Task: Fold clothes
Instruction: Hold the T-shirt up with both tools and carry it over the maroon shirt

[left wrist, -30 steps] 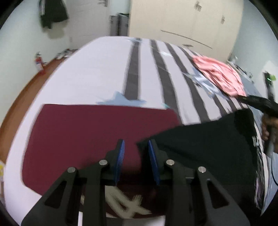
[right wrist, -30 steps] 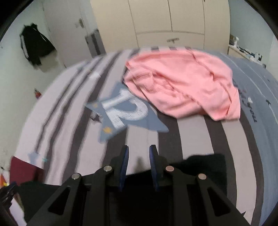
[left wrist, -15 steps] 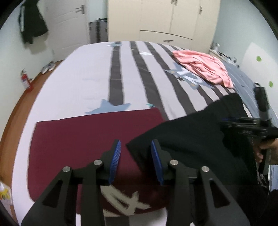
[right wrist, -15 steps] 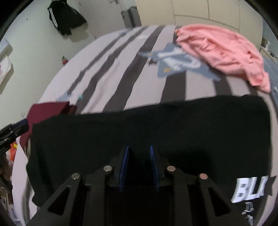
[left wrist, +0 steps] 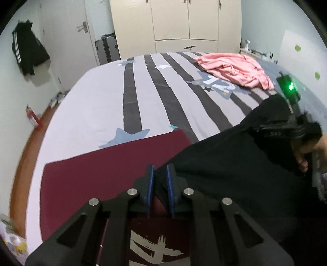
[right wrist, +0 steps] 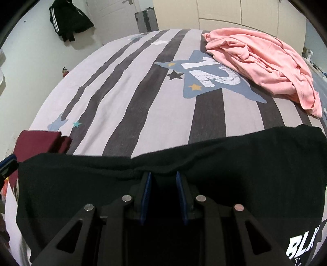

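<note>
A striped bed [left wrist: 143,96] with star prints fills the room. Beyond it stand cream wardrobes [left wrist: 184,26], a suitcase [left wrist: 107,49] beside a white door [left wrist: 67,41], and a black jacket [right wrist: 68,19] hanging on the wall.

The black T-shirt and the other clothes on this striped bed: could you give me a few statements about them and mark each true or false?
1. The black T-shirt with white lettering is held by both the left gripper and the right gripper. True.
2. The crumpled pink garment lies on top of the black T-shirt. False: it lies apart, farther up the striped bed cover.
3. The maroon garment with a pale print lies flat on the bed. True.
4. The blue star with the number 12 is printed on the black T-shirt. False: it is on the bed cover.
5. A black jacket with white stripes lies on the bed. False: it hangs on the wall.
</note>
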The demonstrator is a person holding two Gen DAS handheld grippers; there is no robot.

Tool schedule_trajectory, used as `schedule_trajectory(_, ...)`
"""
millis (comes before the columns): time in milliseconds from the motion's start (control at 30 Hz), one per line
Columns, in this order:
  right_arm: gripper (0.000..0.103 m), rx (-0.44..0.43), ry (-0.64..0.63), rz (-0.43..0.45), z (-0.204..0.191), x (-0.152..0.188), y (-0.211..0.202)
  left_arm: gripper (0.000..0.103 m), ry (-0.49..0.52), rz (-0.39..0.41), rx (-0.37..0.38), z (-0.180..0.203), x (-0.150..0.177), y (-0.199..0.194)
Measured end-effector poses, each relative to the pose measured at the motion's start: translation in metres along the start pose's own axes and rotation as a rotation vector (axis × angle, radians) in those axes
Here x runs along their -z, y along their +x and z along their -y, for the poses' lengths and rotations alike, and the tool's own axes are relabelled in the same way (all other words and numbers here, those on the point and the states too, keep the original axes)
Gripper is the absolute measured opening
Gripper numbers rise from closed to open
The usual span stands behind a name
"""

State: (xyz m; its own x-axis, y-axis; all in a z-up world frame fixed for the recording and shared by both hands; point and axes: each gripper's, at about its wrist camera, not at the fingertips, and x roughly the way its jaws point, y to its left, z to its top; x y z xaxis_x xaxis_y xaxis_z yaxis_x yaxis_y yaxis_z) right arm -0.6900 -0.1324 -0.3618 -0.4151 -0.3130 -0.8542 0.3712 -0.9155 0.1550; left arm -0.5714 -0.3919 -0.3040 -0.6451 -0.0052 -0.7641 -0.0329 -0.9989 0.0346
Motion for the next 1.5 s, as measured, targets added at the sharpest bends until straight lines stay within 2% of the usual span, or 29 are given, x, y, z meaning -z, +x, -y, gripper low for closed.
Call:
schedule_trajectory(133,0.022,-0.002,0.028,0.012,0.004,-0.013,0.005,0.014,0.017,-0.031,0.038,0.001,0.005,-0.001)
schedule_trajectory(233,0.022,-0.022,0.071,0.054,0.009,-0.020,-0.006,0.021,0.016,-0.037,0.044,0.004,0.007,0.000)
schedule_trajectory(333,0.023,-0.050,0.092,0.087,0.012,-0.021,-0.021,0.023,0.003,-0.042,0.054,0.005,0.009,0.000)
schedule_trajectory(433,0.023,-0.080,0.068,0.078,0.011,-0.015,-0.028,0.023,0.003,-0.043,0.059,0.006,0.010,0.003)
schedule_trajectory(467,0.023,-0.091,0.054,0.065,0.010,-0.011,-0.028,0.023,0.004,-0.037,0.059,0.006,0.010,0.002)
schedule_trajectory(533,0.023,-0.100,0.027,0.046,0.008,-0.004,-0.027,0.008,0.006,-0.024,0.058,0.005,0.009,0.000)
schedule_trajectory(600,0.023,-0.093,-0.001,0.030,0.005,0.005,-0.025,0.003,-0.017,-0.028,0.068,0.003,0.008,-0.001)
schedule_trajectory(733,0.023,-0.073,-0.002,0.001,0.004,0.024,-0.022,0.002,-0.034,-0.024,0.063,-0.002,0.000,-0.007)
schedule_trajectory(867,0.023,-0.062,0.048,0.020,0.010,0.016,-0.021,0.002,-0.076,0.010,0.078,-0.013,-0.014,-0.020)
schedule_trajectory(933,0.023,-0.051,0.049,0.029,0.010,0.010,-0.020,0.002,-0.063,0.018,0.074,-0.015,-0.019,-0.023)
schedule_trajectory(1133,0.023,-0.019,0.040,0.033,0.008,-0.006,-0.014,0.002,-0.038,-0.055,0.041,-0.020,-0.009,-0.001)
schedule_trajectory(1233,0.023,-0.015,0.035,0.037,0.007,-0.005,-0.016,0.006,-0.064,-0.110,0.057,-0.021,-0.004,0.012)
schedule_trajectory(1267,0.023,-0.024,0.032,0.042,0.007,-0.003,-0.021,0.012,-0.083,-0.114,0.061,-0.023,-0.004,0.011)
schedule_trajectory(1300,0.023,-0.033,0.027,0.047,0.006,0.000,-0.025,0.020,-0.107,-0.100,0.056,-0.025,-0.004,0.006)
schedule_trajectory(1400,0.023,-0.060,-0.013,0.059,0.003,0.020,-0.047,0.034,-0.176,-0.034,0.038,-0.032,0.000,-0.020)
schedule_trajectory(1500,0.023,-0.099,-0.025,0.052,0.002,0.048,-0.072,0.035,-0.199,-0.006,0.083,-0.024,0.016,-0.047)
